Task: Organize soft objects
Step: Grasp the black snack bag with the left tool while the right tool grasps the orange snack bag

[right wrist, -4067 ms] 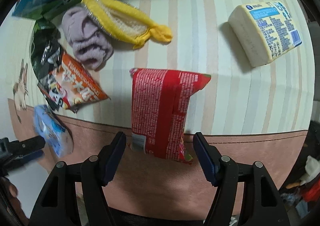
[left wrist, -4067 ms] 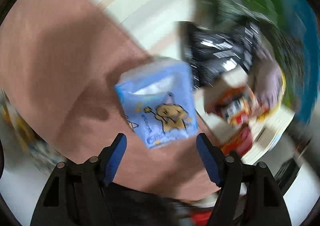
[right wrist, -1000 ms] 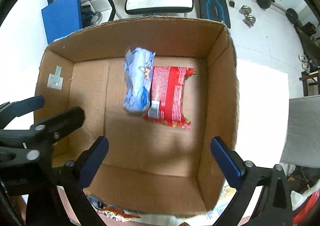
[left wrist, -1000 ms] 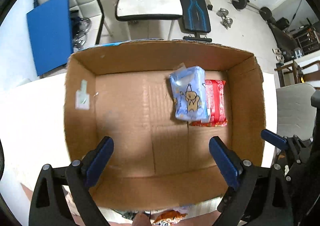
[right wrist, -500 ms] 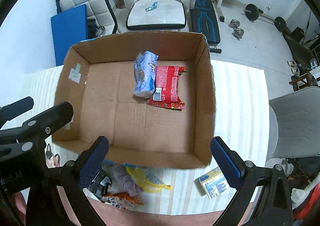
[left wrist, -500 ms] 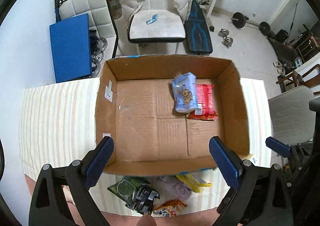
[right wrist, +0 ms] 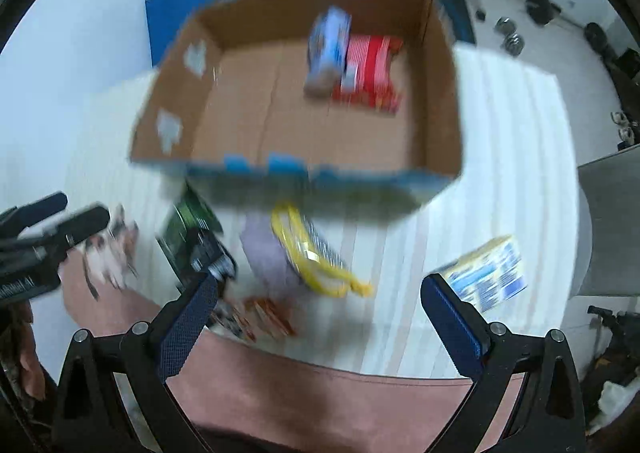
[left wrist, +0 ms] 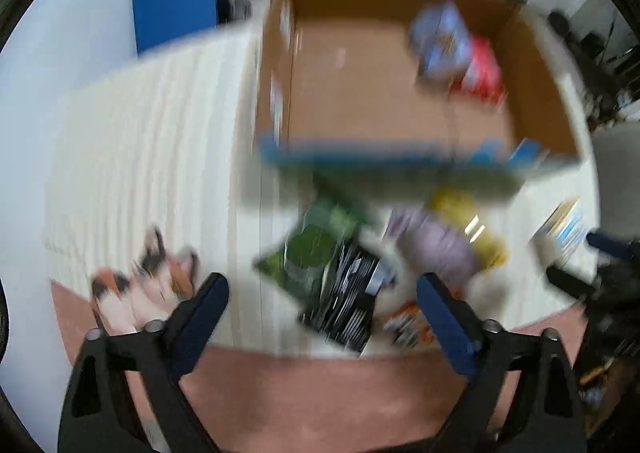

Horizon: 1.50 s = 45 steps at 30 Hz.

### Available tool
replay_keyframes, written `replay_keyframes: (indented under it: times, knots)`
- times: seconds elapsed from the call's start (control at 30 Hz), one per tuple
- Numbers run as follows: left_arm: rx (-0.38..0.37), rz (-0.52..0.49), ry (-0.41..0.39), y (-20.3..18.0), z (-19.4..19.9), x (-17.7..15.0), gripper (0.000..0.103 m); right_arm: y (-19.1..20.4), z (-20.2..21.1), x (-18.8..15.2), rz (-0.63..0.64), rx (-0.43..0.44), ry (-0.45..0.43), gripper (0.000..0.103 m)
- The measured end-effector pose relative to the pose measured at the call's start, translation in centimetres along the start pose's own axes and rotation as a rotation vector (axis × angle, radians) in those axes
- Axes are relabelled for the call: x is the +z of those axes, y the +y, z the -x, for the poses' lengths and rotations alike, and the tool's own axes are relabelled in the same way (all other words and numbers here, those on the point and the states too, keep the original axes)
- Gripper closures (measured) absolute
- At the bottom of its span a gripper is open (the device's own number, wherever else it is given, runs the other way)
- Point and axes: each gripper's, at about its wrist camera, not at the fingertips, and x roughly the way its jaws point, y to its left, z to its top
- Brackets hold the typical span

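Note:
Both views are motion-blurred. A cardboard box (left wrist: 348,109) (right wrist: 240,125) holds a blue tissue pack (left wrist: 440,41) (right wrist: 328,49) beside a red packet (left wrist: 482,75) (right wrist: 370,73). In front of the box lie a green-black bag (left wrist: 324,269) (right wrist: 192,237), a purple cloth (left wrist: 436,245) (right wrist: 268,253), a yellow-wrapped item (left wrist: 468,229) (right wrist: 316,257), an orange packet (left wrist: 408,323) (right wrist: 264,315) and a blue-white pack (right wrist: 486,273). My left gripper (left wrist: 320,313) is open and empty above the green-black bag. My right gripper (right wrist: 316,313) is open and empty above the yellow item and purple cloth.
The table wears a striped cream cloth (right wrist: 508,157) with a pink front band (left wrist: 320,393). A cat print (left wrist: 148,277) marks the cloth's left. A blue panel (left wrist: 176,1), chair and gym weights (right wrist: 536,7) stand beyond the table.
Both grippers have dropped and pulled back from above the box toward the loose items on the cloth. The box now sits higher in both views. Both grippers stay open.

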Motion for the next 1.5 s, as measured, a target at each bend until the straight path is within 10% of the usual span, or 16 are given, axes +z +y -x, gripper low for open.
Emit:
replay_keyframes:
  times: [0.1,0.37,0.53,0.7,1.0,1.2,1.5]
  knots:
    - [0.003,-0.005,0.101,-0.1,-4.8,-1.9,0.039,0.6,-4.1,-0.9,-0.009,0.004,0.082,0.025]
    - [-0.039,0.064,0.19,0.8,-10.1,-3.0,0.039,-0.3,-13.5,-6.9,-0.501,0.351,0.332,0.025]
    - [-0.021,0.092,0.188,2.2,-9.9,-3.1,0.04,-0.2,-16.1,-8.5,-0.749,0.513,0.333,0.025]
    - [-0.033,0.078,0.193,2.3,-9.8,-3.3,0.039,1.4,-16.7,-8.1,-0.697,0.428,0.348,0.039]
    - [-0.044,-0.077,0.244,-4.0,-11.8,-2.4,0.039,1.5,-11.8,-7.8,-0.144,0.0,0.332,0.047]
    - [-0.01,-0.094,0.231,-5.9,-12.7,-1.9,0.04,1.2,-10.6,-6.3,-0.144,0.02,0.242,0.029]
    - [-0.047,-0.046,0.249,-7.3,-11.9,-5.6,0.055,2.0,-11.2,-7.2,-0.086,-0.038,0.259,0.029]
